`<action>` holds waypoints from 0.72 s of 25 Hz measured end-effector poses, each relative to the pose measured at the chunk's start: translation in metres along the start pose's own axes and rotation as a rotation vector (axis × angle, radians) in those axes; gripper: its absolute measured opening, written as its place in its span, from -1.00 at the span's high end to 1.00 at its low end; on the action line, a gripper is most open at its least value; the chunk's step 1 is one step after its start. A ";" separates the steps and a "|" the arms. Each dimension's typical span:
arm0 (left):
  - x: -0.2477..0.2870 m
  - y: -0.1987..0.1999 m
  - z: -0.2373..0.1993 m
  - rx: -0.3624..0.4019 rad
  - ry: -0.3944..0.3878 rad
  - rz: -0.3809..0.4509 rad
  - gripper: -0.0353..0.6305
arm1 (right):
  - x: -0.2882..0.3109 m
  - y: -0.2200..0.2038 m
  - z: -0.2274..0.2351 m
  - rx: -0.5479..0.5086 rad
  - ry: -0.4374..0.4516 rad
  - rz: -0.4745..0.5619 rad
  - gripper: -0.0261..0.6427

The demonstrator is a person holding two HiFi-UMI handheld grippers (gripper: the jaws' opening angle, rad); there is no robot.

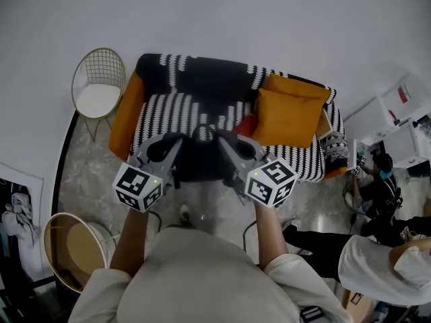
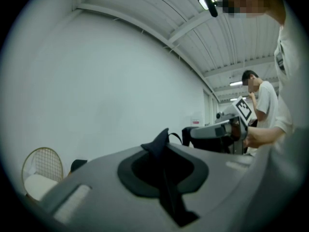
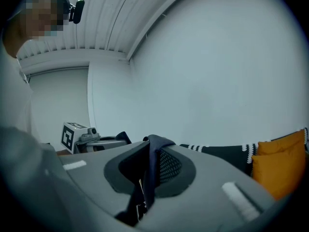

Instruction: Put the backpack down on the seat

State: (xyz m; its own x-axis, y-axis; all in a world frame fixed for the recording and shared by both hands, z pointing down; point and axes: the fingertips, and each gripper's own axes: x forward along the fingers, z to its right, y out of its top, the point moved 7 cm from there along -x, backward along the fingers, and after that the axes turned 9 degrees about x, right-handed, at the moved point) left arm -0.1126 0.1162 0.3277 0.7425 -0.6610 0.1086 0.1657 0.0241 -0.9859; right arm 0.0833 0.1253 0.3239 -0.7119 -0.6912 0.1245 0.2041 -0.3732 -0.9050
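A dark backpack hangs in front of the black-and-white striped sofa, just above the seat's front edge. My left gripper is shut on its left strap and my right gripper on its right strap. In the left gripper view a dark strap sticks up between the shut jaws of the left gripper. The right gripper pinches a dark strap with mesh padding. The bag's lower part is hidden by the grippers and my arms.
Two orange cushions and a red item lie on the sofa's right half. A gold wire chair stands to its left, a round tan stool near my left side. People and white shelves are at right.
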 end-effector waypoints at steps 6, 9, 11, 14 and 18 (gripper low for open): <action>0.028 -0.012 -0.047 -0.023 -0.025 -0.011 0.83 | 0.045 0.009 0.027 0.018 -0.025 -0.015 0.85; 0.039 -0.020 -0.069 -0.023 -0.043 -0.018 0.83 | 0.067 0.011 0.038 0.036 -0.047 -0.018 0.85; 0.048 -0.025 -0.082 -0.011 -0.061 -0.029 0.83 | 0.081 0.012 0.047 0.046 -0.061 -0.023 0.85; 0.061 -0.029 -0.101 0.000 -0.088 -0.043 0.83 | 0.100 0.016 0.059 0.058 -0.076 -0.026 0.85; 0.076 -0.030 -0.126 0.004 -0.101 -0.045 0.83 | 0.123 0.024 0.071 0.057 -0.092 -0.024 0.85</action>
State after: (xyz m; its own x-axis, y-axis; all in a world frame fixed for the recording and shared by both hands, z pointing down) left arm -0.1431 -0.0293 0.3497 0.7961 -0.5822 0.1650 0.2026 -0.0005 -0.9793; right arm 0.0484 -0.0133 0.3463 -0.6526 -0.7346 0.1854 0.2273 -0.4233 -0.8770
